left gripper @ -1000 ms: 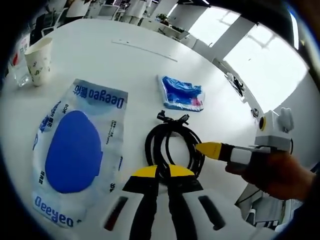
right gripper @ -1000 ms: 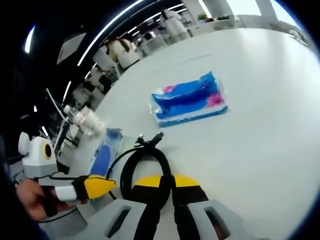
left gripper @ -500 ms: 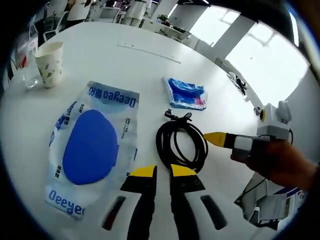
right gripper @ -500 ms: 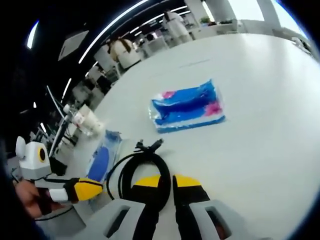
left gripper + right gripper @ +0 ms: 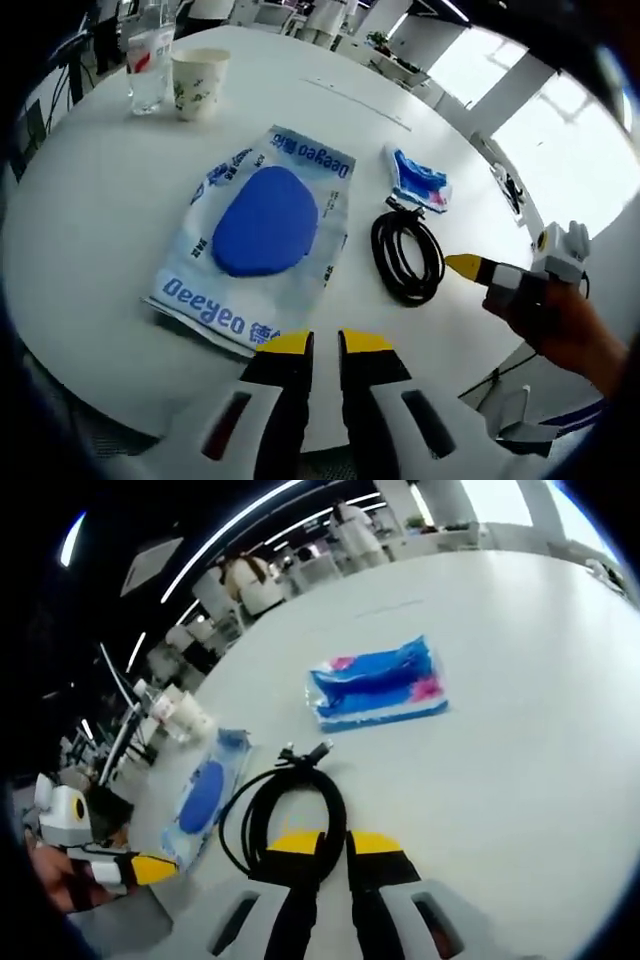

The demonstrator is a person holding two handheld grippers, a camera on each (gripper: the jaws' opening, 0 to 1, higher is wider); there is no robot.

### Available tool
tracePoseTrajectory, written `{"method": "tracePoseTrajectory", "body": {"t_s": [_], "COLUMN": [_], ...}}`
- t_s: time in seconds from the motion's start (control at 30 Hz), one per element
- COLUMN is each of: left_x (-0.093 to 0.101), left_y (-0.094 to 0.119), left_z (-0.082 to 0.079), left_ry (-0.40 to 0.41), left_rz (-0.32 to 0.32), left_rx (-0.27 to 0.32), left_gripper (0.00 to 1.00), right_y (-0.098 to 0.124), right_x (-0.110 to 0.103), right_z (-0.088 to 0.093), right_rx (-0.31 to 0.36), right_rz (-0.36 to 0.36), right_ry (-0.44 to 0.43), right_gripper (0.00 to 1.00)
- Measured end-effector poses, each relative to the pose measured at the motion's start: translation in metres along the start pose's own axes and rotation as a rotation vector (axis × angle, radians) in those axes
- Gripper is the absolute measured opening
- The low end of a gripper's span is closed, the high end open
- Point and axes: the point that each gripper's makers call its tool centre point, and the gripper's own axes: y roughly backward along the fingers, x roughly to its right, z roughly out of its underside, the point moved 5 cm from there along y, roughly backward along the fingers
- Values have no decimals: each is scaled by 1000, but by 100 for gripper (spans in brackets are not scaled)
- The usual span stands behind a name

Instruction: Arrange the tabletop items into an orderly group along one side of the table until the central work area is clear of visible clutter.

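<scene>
A black coiled cable [image 5: 408,255] lies flat on the round white table [image 5: 90,220], to the right of a large blue Deeyeo wipes pack [image 5: 262,235]. A small blue and pink packet [image 5: 420,182] sits just beyond the coil. My left gripper [image 5: 325,345] hangs over the table's near edge, jaws close together with nothing between them. In the right gripper view, my right gripper [image 5: 335,842] is shut just short of the cable [image 5: 285,810], with the small packet [image 5: 378,683] farther on and the wipes pack [image 5: 203,795] to the left.
A paper cup [image 5: 198,83] and a clear glass [image 5: 150,65] stand at the table's far left. A hand [image 5: 560,325] holds the right gripper [image 5: 465,265] beside the coil. Chairs, desks and people fill the room behind.
My left gripper has drawn back from the cable to the table's edge, so more of the table shows. The right gripper has eased back a little. The cable stays on the table.
</scene>
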Motion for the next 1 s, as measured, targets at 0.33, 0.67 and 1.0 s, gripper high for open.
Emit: {"method": "tracePoseTrajectory", "body": {"t_s": [0.33, 0.67, 1.0], "left_x": [-13, -23, -27], "left_y": [15, 11, 3], "left_z": [11, 11, 13], "left_ry": [110, 166, 155], "left_rz": [3, -6, 6], "left_rx": [5, 13, 14], "left_gripper": [9, 11, 10], "right_y": [4, 14, 28], "right_x": [-8, -12, -13], "right_z": [5, 9, 21], "right_rx": [9, 34, 45], "right_rz": [-9, -4, 25], "right_ry": [13, -5, -38], "right_gripper": [9, 9, 9]}}
